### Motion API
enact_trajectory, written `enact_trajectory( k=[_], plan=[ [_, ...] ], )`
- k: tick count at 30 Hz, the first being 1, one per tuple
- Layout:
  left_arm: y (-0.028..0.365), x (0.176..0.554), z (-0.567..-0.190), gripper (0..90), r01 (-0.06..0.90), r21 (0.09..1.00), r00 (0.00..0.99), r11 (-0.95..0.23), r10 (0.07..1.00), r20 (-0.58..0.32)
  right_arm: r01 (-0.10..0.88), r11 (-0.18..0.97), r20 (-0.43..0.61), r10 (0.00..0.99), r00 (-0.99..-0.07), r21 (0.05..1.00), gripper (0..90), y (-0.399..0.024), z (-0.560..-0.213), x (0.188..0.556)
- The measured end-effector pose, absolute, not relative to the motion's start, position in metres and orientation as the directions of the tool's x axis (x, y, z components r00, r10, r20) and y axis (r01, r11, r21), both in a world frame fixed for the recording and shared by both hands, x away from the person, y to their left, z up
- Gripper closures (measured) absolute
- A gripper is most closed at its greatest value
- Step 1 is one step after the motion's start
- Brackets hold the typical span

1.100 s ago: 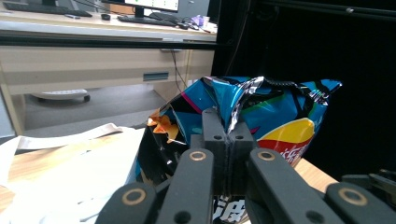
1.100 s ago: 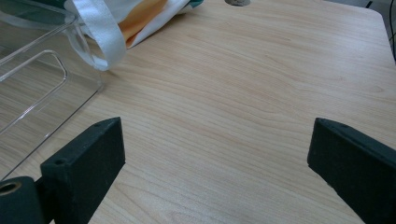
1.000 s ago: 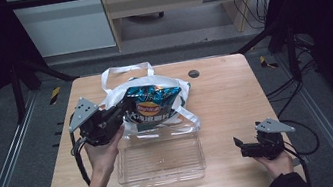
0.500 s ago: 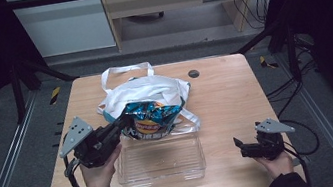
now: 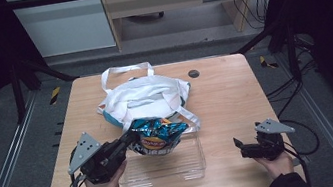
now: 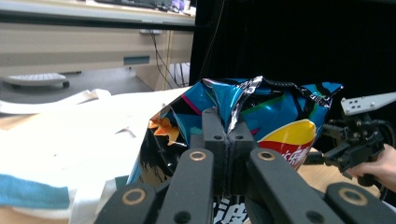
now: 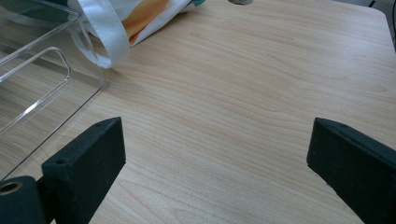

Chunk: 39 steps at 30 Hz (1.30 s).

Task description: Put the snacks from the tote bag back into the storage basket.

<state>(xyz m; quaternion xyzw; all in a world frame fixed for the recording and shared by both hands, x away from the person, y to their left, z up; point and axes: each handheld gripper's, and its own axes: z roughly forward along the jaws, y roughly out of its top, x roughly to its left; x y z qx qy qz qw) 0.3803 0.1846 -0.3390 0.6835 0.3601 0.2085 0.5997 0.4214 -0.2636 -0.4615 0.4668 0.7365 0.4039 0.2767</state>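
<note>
A blue chip bag (image 5: 158, 135) hangs over the far edge of a clear plastic bin (image 5: 166, 167). My left gripper (image 5: 129, 141) is shut on the bag's crimped top edge. In the left gripper view the bag (image 6: 275, 116) fills the middle, its seam pinched between the closed jaws of my left gripper (image 6: 227, 135). My right gripper (image 5: 241, 146) rests near the table's front right corner, held by a hand. In the right gripper view my right gripper (image 7: 215, 149) stands open over bare wood with nothing between its jaws.
A white tote bag (image 5: 142, 95) with straps lies behind the bin at mid-table. One strap (image 7: 105, 35) and the bin's corner (image 7: 42, 74) reach into the right gripper view. A dark round hole (image 5: 193, 73) marks the far tabletop. Desks and cables stand beyond the table.
My left gripper has pulled the chip bag out of the tote, toward the front and downward, over the clear bin. The right gripper has stayed put.
</note>
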Motion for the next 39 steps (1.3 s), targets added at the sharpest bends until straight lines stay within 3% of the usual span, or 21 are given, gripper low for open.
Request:
enact_trajectory(
  k=[22,39],
  plan=[
    [0.17,0.38,-0.38,89.5,0.34,0.936,0.654,-0.089,0.738,-0.167,0.454,0.239,-0.033,0.908,-0.417,0.859,4.8,-0.264,-0.461,0.419],
    [0.177,0.378,-0.386,89.3,0.382,0.922,0.6,-0.069,0.777,-0.19,0.461,0.237,-0.028,0.91,-0.414,0.855,4.7,-0.263,-0.461,0.419]
  ],
)
